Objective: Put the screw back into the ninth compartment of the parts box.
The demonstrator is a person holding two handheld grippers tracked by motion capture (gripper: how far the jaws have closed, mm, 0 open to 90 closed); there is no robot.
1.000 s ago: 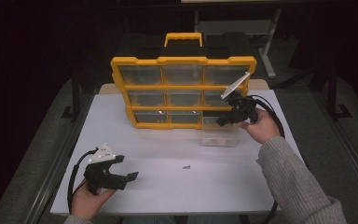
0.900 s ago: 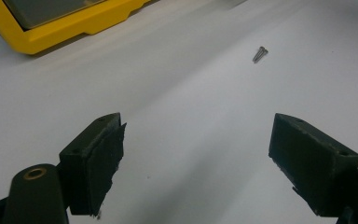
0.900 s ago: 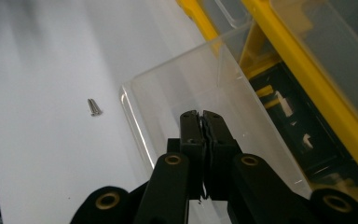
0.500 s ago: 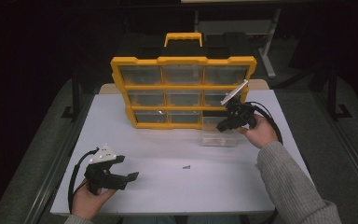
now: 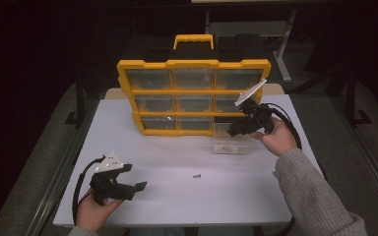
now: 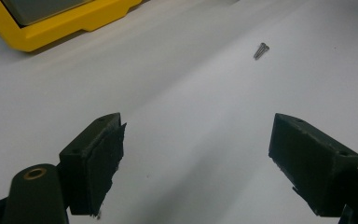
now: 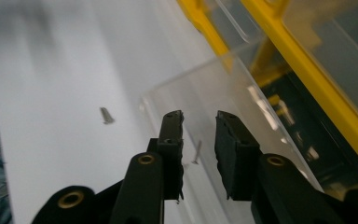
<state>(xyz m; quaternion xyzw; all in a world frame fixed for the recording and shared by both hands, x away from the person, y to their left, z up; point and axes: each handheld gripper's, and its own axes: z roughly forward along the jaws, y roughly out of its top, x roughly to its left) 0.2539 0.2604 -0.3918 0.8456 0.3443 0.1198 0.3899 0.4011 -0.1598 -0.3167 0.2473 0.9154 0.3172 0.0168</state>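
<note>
A yellow organizer case (image 5: 192, 93) with clear drawers stands at the back of the white table (image 5: 177, 157). One clear drawer (image 5: 232, 143) sits out on the table in front of the case's lower right corner. My right gripper (image 5: 231, 132) hovers just over it. Its jaws have just been opening and stand a little apart (image 7: 200, 123), with nothing held between them. A small screw (image 7: 197, 151) lies in the drawer (image 7: 242, 93) below the gap. Another screw (image 5: 196, 175) lies loose on the table. My left gripper (image 5: 134, 178) rests at the front left, open wide (image 6: 198, 154) and holding nothing.
The case's yellow frame (image 7: 307, 70) rises close to the right of my right gripper's jaws. The loose screw (image 6: 261, 50) lies ahead of the left gripper, and the case's bottom corner (image 6: 65, 23) is beyond it. Dark floor and metal frames surround the table.
The right gripper has shifted slightly above the clear drawer and its jaws have parted. The left gripper has stayed in place.
</note>
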